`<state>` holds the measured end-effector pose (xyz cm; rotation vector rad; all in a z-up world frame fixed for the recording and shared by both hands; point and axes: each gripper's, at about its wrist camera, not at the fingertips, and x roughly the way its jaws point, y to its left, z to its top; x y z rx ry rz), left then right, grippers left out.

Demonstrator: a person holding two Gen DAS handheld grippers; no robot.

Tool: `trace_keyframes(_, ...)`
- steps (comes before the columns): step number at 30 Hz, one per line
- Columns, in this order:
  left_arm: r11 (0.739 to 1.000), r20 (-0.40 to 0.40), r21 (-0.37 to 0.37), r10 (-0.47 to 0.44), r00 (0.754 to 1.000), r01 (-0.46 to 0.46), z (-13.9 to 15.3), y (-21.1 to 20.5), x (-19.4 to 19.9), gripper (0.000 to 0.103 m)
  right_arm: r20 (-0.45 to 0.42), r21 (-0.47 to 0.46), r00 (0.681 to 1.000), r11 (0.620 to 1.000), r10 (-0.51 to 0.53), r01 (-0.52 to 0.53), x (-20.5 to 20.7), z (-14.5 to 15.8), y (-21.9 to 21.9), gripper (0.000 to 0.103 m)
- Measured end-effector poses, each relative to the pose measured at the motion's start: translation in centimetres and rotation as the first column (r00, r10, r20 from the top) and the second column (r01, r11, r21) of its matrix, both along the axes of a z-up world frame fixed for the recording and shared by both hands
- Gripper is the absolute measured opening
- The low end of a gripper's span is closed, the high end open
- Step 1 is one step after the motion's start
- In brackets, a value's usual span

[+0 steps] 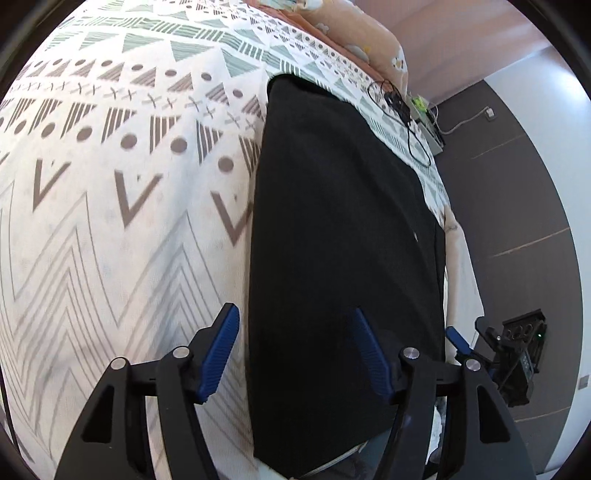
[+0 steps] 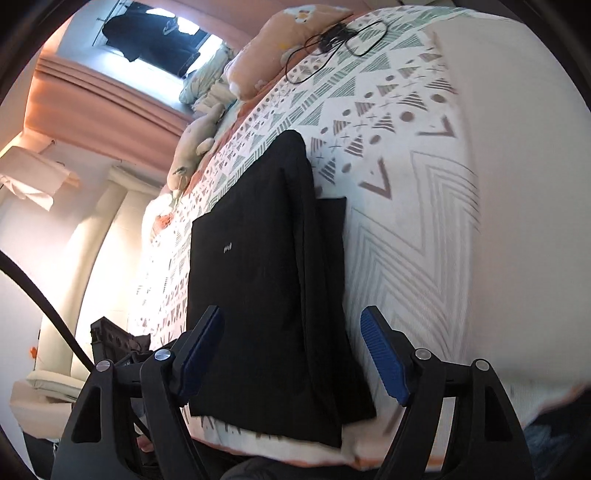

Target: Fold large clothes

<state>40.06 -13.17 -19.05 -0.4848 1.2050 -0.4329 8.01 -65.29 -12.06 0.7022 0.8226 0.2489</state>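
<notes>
A black garment [image 1: 343, 240] lies folded into a long flat strip on the patterned bedsheet [image 1: 110, 184], near the bed's edge. It also shows in the right wrist view [image 2: 266, 266], with a lower layer sticking out on its right side. My left gripper [image 1: 295, 332] is open and empty, above the near end of the garment. My right gripper [image 2: 291, 332] is open and empty, also above the garment's near end. The right gripper [image 1: 458, 339] shows in the left wrist view beside the bed edge.
A peach pillow [image 1: 362, 33] and a black cable [image 1: 406, 122] lie at the far end of the bed. A stuffed toy [image 2: 192, 147] lies along the bed's left side. Dark floor [image 1: 517, 221] runs beside the bed. Peach curtains [image 2: 103, 99] hang at the window.
</notes>
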Motion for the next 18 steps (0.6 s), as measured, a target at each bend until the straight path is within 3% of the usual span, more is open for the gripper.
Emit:
trace_keyframes(10,1.000,0.036,-0.013,0.000,0.999,0.000,-0.1,-0.9,4.9,0.064,-0.073,0.028,0.995,0.997,0.070,-0.068,8.4,-2.1,0.1,0.075)
trace_keyframes(18,0.999,0.029,-0.030,-0.029,0.999,0.030,-1.1,-2.5,8.1,0.062,-0.097,0.086,0.989,0.991,0.114,-0.106,12.6,-4.3,0.5,0.075)
